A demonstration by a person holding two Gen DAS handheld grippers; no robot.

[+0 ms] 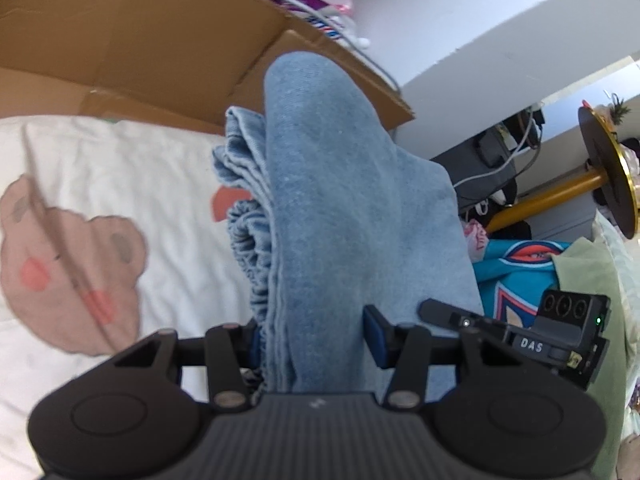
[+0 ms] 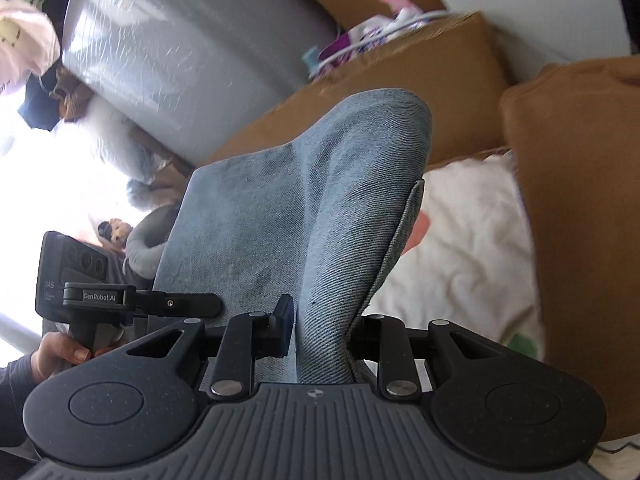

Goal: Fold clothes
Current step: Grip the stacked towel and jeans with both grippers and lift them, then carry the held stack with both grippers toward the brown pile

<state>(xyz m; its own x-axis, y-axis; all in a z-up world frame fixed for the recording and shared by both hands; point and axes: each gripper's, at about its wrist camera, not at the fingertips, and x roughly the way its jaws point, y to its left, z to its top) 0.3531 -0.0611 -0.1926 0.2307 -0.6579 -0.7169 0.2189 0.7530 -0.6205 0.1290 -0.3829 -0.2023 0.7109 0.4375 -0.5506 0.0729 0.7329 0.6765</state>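
A light blue denim garment [image 1: 332,208] is held up above a white bed cover [image 1: 120,168] with pink bear prints. My left gripper [image 1: 314,340] is shut on a thick fold of it, blue pads pressing either side. In the right wrist view the same denim garment [image 2: 320,208] rises between the fingers of my right gripper [image 2: 324,330], which is shut on another fold. The right gripper's body [image 1: 560,332] shows at the right of the left wrist view, and the left gripper's body [image 2: 80,288] with a hand [image 2: 64,350] on it appears at the left of the right wrist view.
Open cardboard boxes [image 1: 160,40] with clutter stand behind the bed. A teal printed cloth [image 1: 516,276] and a green cloth [image 1: 588,280] lie at the right, near a round table on a gold stand [image 1: 560,196]. A brown cloth [image 2: 580,220] hangs at the right; a grey wrapped roll [image 2: 192,52] stands behind.
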